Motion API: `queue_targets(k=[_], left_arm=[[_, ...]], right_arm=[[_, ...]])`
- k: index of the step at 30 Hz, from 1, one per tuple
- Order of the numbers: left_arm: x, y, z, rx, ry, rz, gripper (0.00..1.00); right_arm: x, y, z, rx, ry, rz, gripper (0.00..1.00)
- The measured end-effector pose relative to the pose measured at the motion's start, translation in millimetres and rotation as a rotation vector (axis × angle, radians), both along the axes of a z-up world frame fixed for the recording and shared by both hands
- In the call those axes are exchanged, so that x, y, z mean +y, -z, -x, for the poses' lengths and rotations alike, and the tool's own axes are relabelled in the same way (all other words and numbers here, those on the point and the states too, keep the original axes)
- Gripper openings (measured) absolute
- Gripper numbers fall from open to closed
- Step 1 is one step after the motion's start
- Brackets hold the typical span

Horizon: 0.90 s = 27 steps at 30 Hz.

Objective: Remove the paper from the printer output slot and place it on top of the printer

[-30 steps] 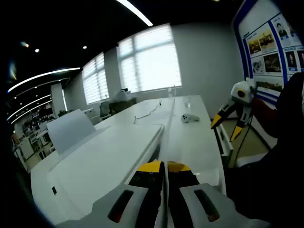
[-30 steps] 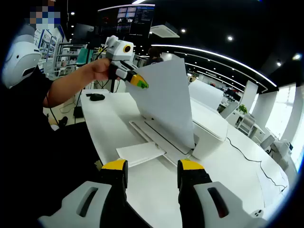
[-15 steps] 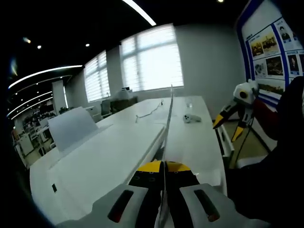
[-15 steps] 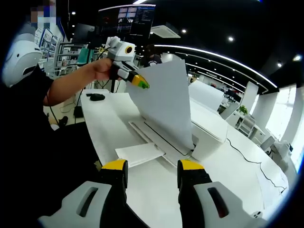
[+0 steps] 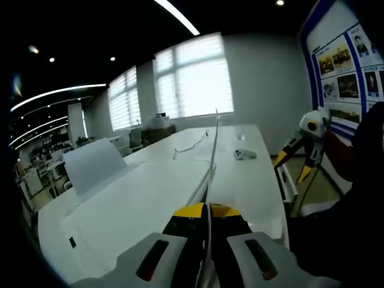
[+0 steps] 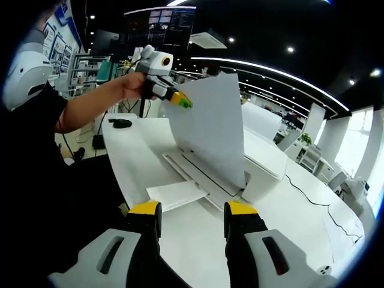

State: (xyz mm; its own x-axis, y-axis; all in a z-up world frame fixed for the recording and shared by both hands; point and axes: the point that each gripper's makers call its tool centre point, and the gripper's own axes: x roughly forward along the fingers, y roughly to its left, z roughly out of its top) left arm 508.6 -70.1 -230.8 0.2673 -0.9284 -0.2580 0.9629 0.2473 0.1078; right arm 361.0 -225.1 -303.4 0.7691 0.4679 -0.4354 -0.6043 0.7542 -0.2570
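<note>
My left gripper (image 5: pixel 207 211) is shut on the white paper sheet (image 5: pixel 213 144), which shows edge-on as a thin line rising from the jaws. In the right gripper view that gripper (image 6: pixel 180 101) holds the sheet (image 6: pixel 210 135) by its upper left corner, raised upright over the white printer (image 6: pixel 264 165), its lower edge near the output slot. The printer's top (image 5: pixel 132 198) lies just left of the sheet. My right gripper (image 6: pixel 192 210) is open and holds nothing, hanging before the output tray (image 6: pixel 177 193). It also shows at the right (image 5: pixel 292 169), jaws apart.
The printer stands on a long white table (image 6: pixel 132 162). On it lie a black mouse (image 6: pixel 122 123), a cable (image 6: pixel 312 195) and a small white device (image 5: pixel 243 154). The person's arm (image 6: pixel 90 111) reaches in from the left. A poster wall (image 5: pixel 342 66) stands on the right.
The left gripper has carried the sheet's corner slightly up and further over the printer. The right gripper stays open in place.
</note>
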Motion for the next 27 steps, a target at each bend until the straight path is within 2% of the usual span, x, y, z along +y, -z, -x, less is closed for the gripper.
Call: queue_targets(k=[14, 18, 27], left_arm=[[6.8, -9.5, -1.9, 0.022, 0.012, 0.054, 0.05], [9.9, -12.9, -4.7, 0.051, 0.018, 0.095, 0.05], [12.4, -12.1, -14.6, 0.098, 0.017, 0.141, 0.05]], right_arm=[[0.5, -0.6, 4.3, -0.003, 0.006, 0.003, 0.37], [0.9, -0.2, 4.2, -0.002, 0.005, 0.004, 0.37], [-1.3, 0.9, 5.0, 0.001, 0.008, 0.006, 0.37]])
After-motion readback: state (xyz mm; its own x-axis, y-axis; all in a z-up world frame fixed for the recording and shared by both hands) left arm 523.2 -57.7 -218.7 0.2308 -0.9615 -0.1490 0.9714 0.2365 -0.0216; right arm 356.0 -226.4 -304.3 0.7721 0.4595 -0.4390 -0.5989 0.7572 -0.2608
